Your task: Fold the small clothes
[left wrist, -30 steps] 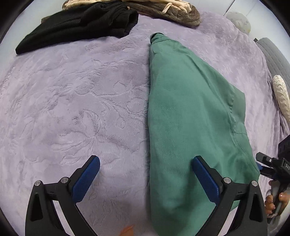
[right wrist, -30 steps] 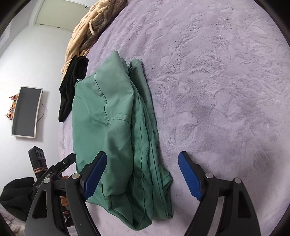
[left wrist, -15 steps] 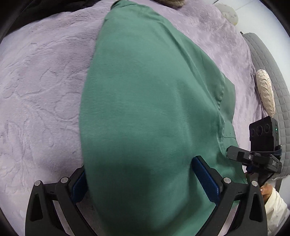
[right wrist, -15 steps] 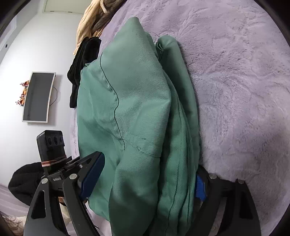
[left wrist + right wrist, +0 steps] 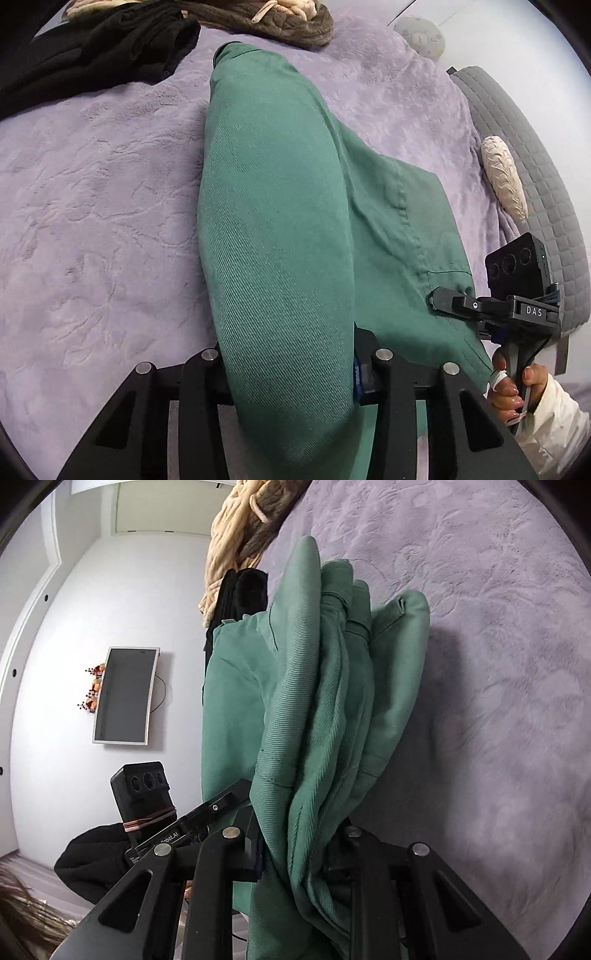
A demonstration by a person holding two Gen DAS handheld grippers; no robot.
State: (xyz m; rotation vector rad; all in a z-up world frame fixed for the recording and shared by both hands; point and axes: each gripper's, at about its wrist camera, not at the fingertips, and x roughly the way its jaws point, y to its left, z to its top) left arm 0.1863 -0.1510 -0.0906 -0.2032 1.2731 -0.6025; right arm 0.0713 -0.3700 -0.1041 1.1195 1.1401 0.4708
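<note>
Both grippers now clamp the green garment (image 5: 280, 229)

Left gripper (image 5: 291, 365) and right gripper (image 5: 295, 853) have just been closing, jaws wide a second ago; near edge, earlier flat, lifts off the purple blanket (image 5: 92, 221).

Both grippers are matte black frames with triangular cut-outs and round silver screw heads. The left gripper (image 5: 291, 369) shows a sliver of blue pad at 3 o'clock of its centre. The right gripper (image 5: 448, 301), at 3 o'clock in the left wrist view, carries a black camera box (image 5: 517, 264) with three lenses and a white "DAS" label; the right hand (image 5: 513, 387) wears a white sleeve (image 5: 554, 432). The left gripper's box (image 5: 142, 792) is banded with a tan elastic, below it a black sleeve (image 5: 90, 860).
</note>
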